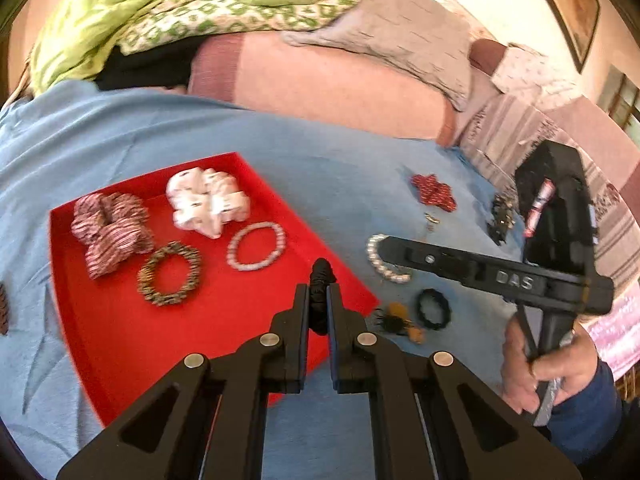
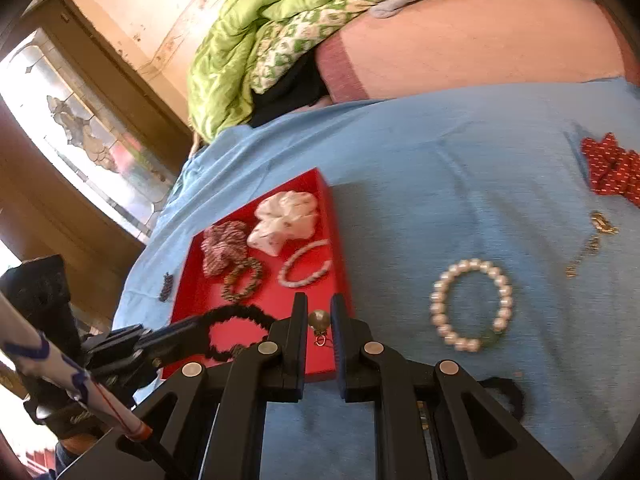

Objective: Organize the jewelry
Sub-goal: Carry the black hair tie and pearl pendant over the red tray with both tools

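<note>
My left gripper (image 1: 318, 300) is clamped on a black ruffled hair tie (image 1: 320, 280) above the shallow red tray (image 1: 120, 320); my right gripper (image 2: 319, 320), marked "DAS", pinches a round metallic earring (image 2: 319, 319) at the tray's near corner.

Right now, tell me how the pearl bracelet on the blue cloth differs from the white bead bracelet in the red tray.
The pearl bracelet has big round glossy beads; the white bead bracelet has much smaller, duller ones. The pearl bracelet lies loose on the blue cloth, not yet sorted; the white bead bracelet already lies inside the red tray, beside a brown beaded one. Both are pale rings lying flat, and neither is held.
</note>
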